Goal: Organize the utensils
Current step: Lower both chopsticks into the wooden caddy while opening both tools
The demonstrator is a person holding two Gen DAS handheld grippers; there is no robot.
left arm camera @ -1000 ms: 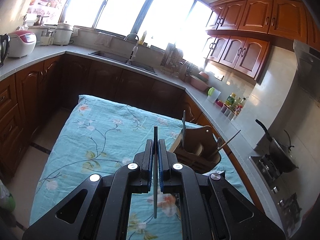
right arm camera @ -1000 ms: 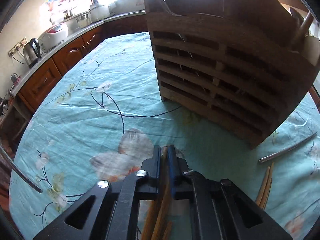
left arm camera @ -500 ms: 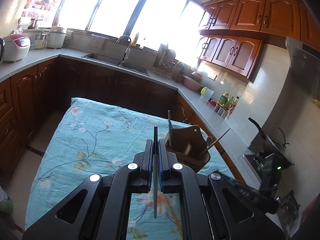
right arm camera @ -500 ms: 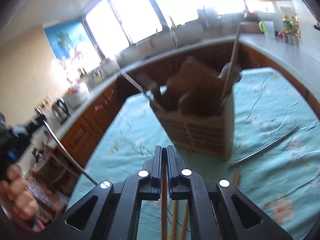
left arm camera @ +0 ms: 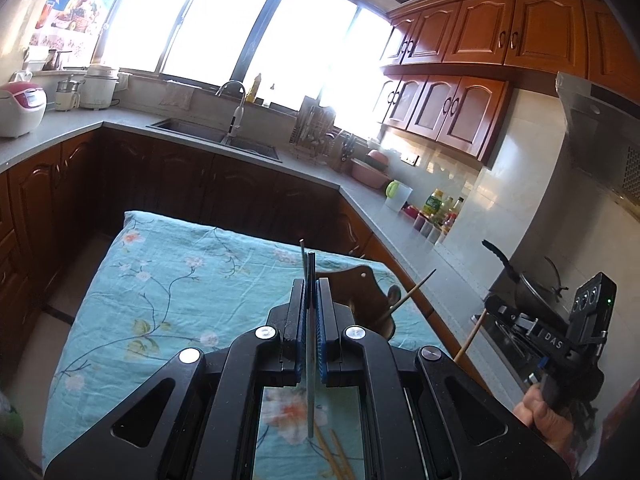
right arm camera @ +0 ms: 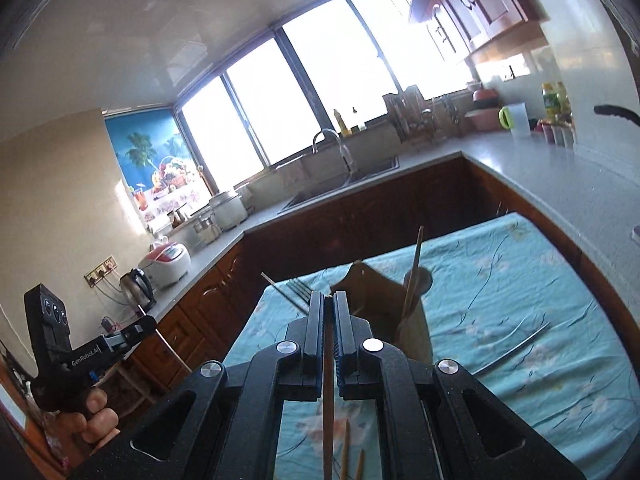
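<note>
Your left gripper (left arm camera: 310, 292) has its jaws clamped together on a thin grey metal utensil (left arm camera: 310, 360), edge-on to the lens, so I honestly can't tell if it's a knife or a handle. It runs straight through the pads, its tip poking out just past the jaw ends and its tail hanging back under the gripper body.

Your right gripper (right arm camera: 329, 308) is pinched tight on a single wooden chopstick (right arm camera: 328, 412), which trails back between the jaws toward the camera. Two more loose chopsticks (right arm camera: 347, 448) lie on the floral tablecloth (right arm camera: 520, 280) below and just right of that held one.

The wooden utensil holder (right arm camera: 380, 300) sits right beyond both sets of jaws, a little to the right of them in each view. One chopstick already stands in it, leaning out, and metal prongs stick up on its left side. A metal utensil (right arm camera: 516, 348) lies flat on the cloth, well off to the right of your right jaws.

Your right hand (left arm camera: 540, 412) shows at the left camera's far right edge, gripping its handle.
</note>
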